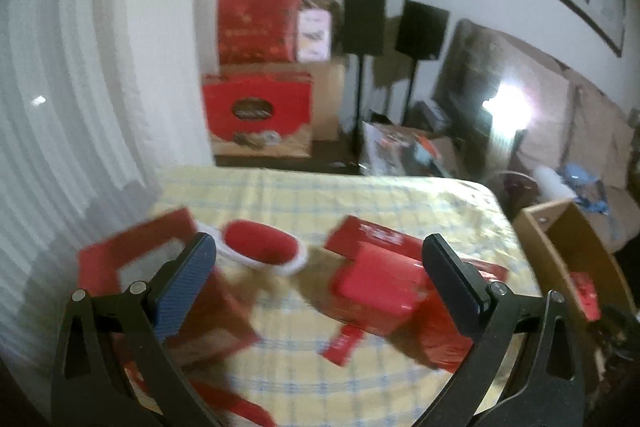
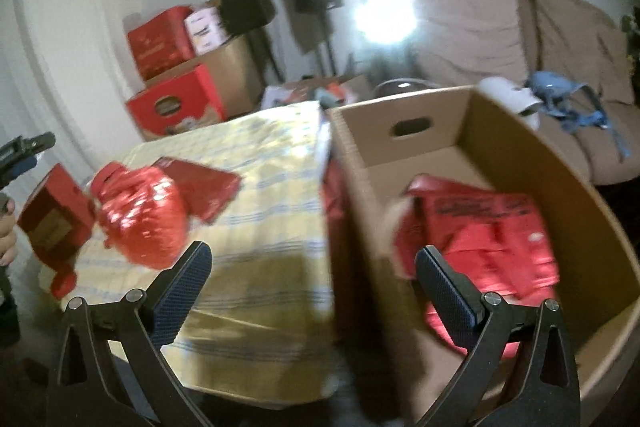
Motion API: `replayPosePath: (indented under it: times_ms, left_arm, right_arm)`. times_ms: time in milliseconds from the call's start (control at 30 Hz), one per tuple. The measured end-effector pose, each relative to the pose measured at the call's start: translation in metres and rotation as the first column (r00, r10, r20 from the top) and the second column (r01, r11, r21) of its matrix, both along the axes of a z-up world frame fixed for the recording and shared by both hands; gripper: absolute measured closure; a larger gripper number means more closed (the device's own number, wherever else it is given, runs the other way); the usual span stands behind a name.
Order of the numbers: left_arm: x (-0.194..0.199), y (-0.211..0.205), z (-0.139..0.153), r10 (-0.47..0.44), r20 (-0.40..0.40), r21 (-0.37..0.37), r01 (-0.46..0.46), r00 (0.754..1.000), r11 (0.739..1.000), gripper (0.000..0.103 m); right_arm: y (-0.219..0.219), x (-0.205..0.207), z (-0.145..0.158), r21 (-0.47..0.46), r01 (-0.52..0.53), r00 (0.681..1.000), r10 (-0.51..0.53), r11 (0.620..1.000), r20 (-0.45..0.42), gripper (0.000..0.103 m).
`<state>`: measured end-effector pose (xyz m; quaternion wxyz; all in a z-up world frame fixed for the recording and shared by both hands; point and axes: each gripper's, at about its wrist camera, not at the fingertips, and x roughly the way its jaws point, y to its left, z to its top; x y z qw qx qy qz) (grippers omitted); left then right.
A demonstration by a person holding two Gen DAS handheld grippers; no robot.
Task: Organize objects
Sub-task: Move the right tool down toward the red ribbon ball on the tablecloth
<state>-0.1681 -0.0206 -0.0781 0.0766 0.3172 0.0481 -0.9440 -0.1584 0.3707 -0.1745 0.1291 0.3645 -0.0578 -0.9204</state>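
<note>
Several red items lie on a table with a yellow checked cloth (image 1: 320, 199). In the left wrist view a red windowed box (image 1: 168, 283) sits at the left, a red-lined white hat (image 1: 260, 241) behind it, and a flat red packet (image 1: 384, 279) at the right. My left gripper (image 1: 320, 259) hovers open above them, holding nothing. In the right wrist view my right gripper (image 2: 314, 269) is open and empty over the edge of a cardboard box (image 2: 472, 131). A red bag (image 2: 492, 239) lies inside that box. A shiny red wrapped bundle (image 2: 144, 219) rests on the cloth (image 2: 280, 187).
The cardboard box (image 1: 568, 239) stands just past the table's right edge. Red gift boxes (image 1: 256, 67) are stacked by the far wall, with two black speakers on stands (image 1: 364, 23). A beige sofa (image 2: 520, 39) with blue cloth lies behind the box. A hand shows at the left edge (image 2: 6, 239).
</note>
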Motion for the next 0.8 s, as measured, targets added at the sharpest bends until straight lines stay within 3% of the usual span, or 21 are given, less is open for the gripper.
replayPosePath:
  times_ms: [67,267,467,567,700,800]
  left_arm:
    - [0.001,-0.003,0.001,-0.024,0.010,-0.007,0.024,1.000,1.000,0.000]
    - [0.000,0.007,-0.001,-0.178,0.071,0.123,0.168,0.982,0.978,0.000]
    - [-0.003,0.023,-0.010,-0.199,0.100,0.090,0.191,0.975,0.977,0.001]
    - [-0.001,0.020,-0.010,-0.189,0.103,0.050,0.185,0.976,0.981,0.001]
    - [0.012,0.002,-0.002,-0.155,0.029,0.054,0.153,0.987,0.987,0.001]
    - [0.015,-0.009,-0.001,-0.145,0.021,0.069,0.143,0.989,0.987,0.001]
  right_arm:
    - [-0.021,-0.004,-0.002,-0.035,-0.048,0.999,0.049,0.998,0.014,0.001]
    - [-0.064,-0.029,0.006,-0.180,-0.146,0.981,0.166,0.973,0.103,0.001]
    - [-0.091,-0.055,0.012,-0.262,-0.171,0.966,0.214,0.950,0.145,0.000]
    - [-0.104,-0.066,0.008,-0.353,-0.227,0.946,0.292,0.908,0.143,0.001]
    - [-0.113,-0.081,0.004,-0.351,-0.171,0.953,0.245,0.920,0.177,0.001]
    - [-0.123,-0.085,0.007,-0.303,-0.143,0.961,0.205,0.942,0.185,0.001]
